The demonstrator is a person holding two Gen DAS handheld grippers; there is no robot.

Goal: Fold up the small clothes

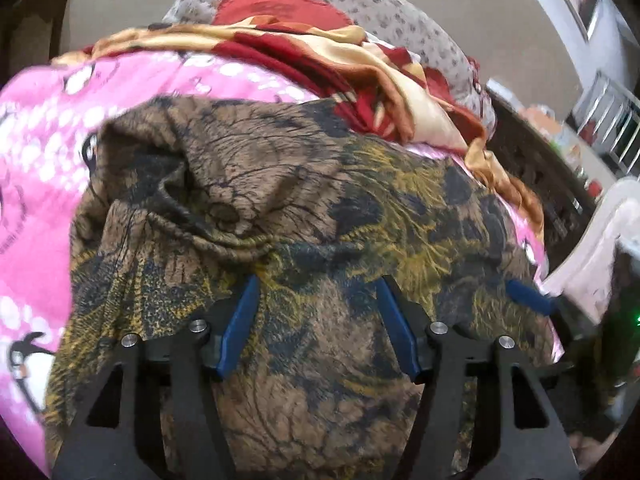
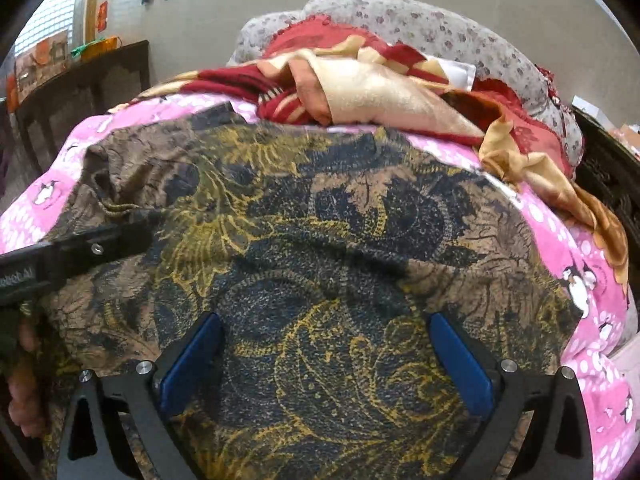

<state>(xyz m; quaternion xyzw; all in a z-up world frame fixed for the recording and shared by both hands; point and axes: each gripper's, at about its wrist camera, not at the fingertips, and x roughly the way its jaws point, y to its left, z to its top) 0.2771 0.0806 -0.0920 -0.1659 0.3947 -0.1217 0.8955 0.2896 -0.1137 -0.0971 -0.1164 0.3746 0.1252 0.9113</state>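
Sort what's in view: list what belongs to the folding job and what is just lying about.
Part of the job:
- brown patterned garment, spread on the bed
- left gripper, open over it
- right gripper, open over it

Just lying about:
- pink penguin sheet
- red and gold blanket
- floral pillow
- dark wooden table
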